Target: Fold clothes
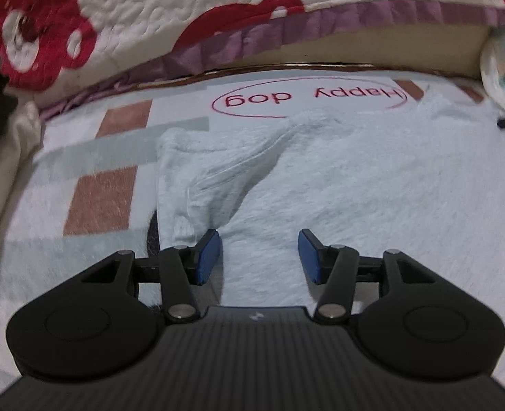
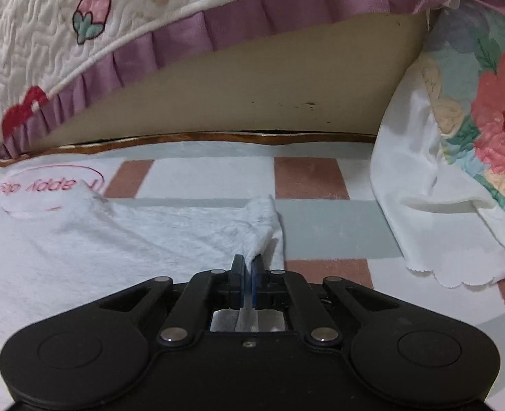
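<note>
Beside floral pillow, right gripper pinches white shirt; left gripper gapes wide.

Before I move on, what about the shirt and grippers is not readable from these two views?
- White shirt: near hem, left wrist view, hidden behind left gripper.
- Shirt's left half, right wrist view: cut off by frame edge.
- Fabric depth inside right gripper: hidden between the shut pads.

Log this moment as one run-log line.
stage: folding | left gripper: open over white garment | right gripper: shut on garment edge | surface: checked blanket
</note>
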A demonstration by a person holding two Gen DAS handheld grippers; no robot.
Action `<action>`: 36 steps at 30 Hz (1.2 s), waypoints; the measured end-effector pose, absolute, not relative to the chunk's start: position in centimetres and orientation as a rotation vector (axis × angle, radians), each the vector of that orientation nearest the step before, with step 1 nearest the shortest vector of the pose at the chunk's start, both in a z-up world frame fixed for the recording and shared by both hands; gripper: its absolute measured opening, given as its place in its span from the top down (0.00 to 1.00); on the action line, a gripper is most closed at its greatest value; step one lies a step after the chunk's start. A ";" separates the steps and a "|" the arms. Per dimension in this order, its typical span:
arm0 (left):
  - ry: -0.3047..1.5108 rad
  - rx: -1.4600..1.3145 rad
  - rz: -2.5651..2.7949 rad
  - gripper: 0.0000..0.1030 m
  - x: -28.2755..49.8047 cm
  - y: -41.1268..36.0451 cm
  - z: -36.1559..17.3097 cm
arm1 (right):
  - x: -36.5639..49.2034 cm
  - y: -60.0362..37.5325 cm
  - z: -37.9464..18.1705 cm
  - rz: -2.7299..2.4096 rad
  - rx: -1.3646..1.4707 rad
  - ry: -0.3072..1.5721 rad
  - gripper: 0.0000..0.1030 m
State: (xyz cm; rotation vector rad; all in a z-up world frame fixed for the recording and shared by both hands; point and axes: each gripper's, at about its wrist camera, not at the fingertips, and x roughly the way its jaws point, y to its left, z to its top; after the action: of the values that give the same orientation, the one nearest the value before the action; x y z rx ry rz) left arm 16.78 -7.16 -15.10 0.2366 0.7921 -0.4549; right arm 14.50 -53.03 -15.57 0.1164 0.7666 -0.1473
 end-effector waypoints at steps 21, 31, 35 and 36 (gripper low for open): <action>0.762 0.164 -0.400 0.67 24.1 -5.7 -15.0 | 18.6 -39.4 -15.2 -0.037 0.063 0.794 0.51; 0.894 -0.140 -0.319 0.51 27.0 0.0 -14.3 | 21.0 -39.7 -14.5 -0.131 0.083 0.820 0.51; 0.985 -0.295 -0.401 0.40 26.2 2.1 -14.3 | 16.8 -36.9 -12.7 0.017 0.190 0.812 0.50; 1.005 -0.304 -0.420 0.38 26.1 2.1 -14.5 | 15.7 -35.3 -12.7 0.108 0.178 0.830 0.50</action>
State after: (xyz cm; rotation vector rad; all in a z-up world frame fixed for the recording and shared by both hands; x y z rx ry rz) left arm 26.09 2.14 -14.51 -0.3041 1.0046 -0.4204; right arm 15.71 -35.31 -12.72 0.1780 0.8297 0.1082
